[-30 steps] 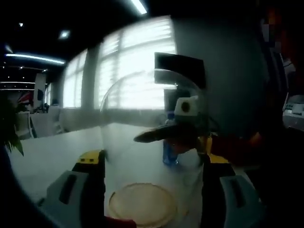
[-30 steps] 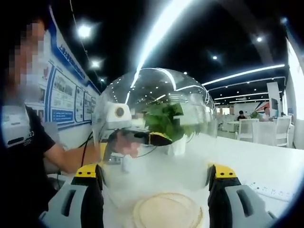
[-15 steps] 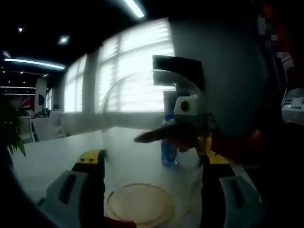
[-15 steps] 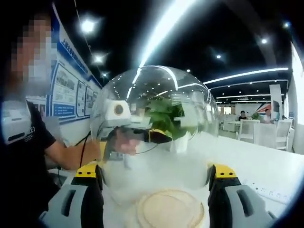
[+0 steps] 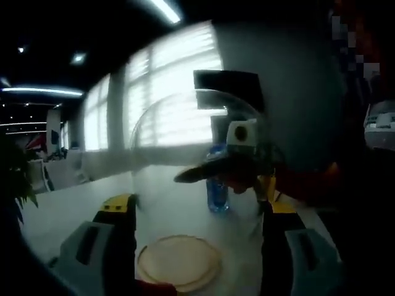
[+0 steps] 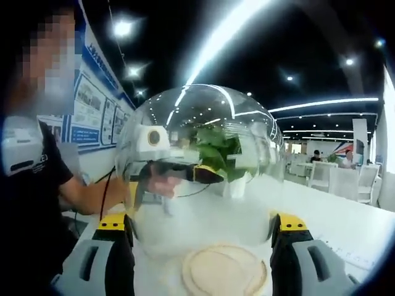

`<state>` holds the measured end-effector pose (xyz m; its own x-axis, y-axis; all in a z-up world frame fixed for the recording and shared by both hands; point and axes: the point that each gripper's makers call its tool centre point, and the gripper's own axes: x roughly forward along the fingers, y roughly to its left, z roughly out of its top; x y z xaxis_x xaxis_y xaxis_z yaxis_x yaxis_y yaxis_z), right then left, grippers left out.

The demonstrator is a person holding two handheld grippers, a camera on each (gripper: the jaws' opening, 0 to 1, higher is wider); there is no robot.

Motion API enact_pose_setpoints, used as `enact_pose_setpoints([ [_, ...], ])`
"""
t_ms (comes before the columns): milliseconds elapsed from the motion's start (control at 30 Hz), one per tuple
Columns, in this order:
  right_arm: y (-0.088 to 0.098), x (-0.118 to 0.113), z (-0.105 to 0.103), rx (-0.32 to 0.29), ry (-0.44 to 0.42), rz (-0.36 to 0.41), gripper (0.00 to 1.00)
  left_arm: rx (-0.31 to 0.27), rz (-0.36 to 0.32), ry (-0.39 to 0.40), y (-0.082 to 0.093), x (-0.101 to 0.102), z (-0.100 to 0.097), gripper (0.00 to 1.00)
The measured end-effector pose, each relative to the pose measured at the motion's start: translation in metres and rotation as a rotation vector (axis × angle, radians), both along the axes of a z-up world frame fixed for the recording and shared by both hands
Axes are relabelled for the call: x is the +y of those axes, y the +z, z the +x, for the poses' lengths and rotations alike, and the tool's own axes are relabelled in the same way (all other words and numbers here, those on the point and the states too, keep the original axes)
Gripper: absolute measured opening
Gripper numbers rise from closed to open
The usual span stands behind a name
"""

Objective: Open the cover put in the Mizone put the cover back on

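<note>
The left tool and right tool each clamp their jaws against opposite sides of the clear dome cover, holding it raised above the round wooden base on the white worktop. Seen through the glass, the blue Mizone bottle stands upright beyond the base.

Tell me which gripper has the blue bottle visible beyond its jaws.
The left gripper: the blue bottle stands on the table past the glass cover. Beyond the right gripper is a green plant.
</note>
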<state>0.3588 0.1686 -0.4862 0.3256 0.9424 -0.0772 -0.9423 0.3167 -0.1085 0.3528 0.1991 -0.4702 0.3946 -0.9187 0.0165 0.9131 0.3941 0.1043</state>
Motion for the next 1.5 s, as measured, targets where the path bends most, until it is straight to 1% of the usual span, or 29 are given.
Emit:
enact_pose_setpoints([
  [267,-0.001,-0.001,-0.008,-0.026,0.005,-0.003,0.87,-0.022,0.021,0.009,-0.001,-0.001,-0.008,0.72],
  [467,-0.001,-0.002,-0.012,-0.019,0.01,0.005,0.87,-0.017,0.017,0.015,-0.002,-0.001,-0.012,0.72],
  [667,-0.001,-0.002,-0.018,-0.013,0.011,0.017,0.87,-0.015,-0.003,0.011,-0.002,0.0,-0.017,0.72],
  [1200,-0.002,-0.002,-0.022,-0.002,0.0,0.011,0.87,-0.01,0.023,0.017,-0.003,0.0,-0.022,0.71],
  [1367,-0.002,-0.003,-0.024,-0.001,0.0,0.022,0.87,-0.007,0.032,0.023,-0.003,-0.001,-0.024,0.7],
  [1500,-0.002,-0.003,-0.023,-0.009,0.0,0.038,0.87,-0.011,0.022,0.023,-0.003,-0.001,-0.024,0.7],
])
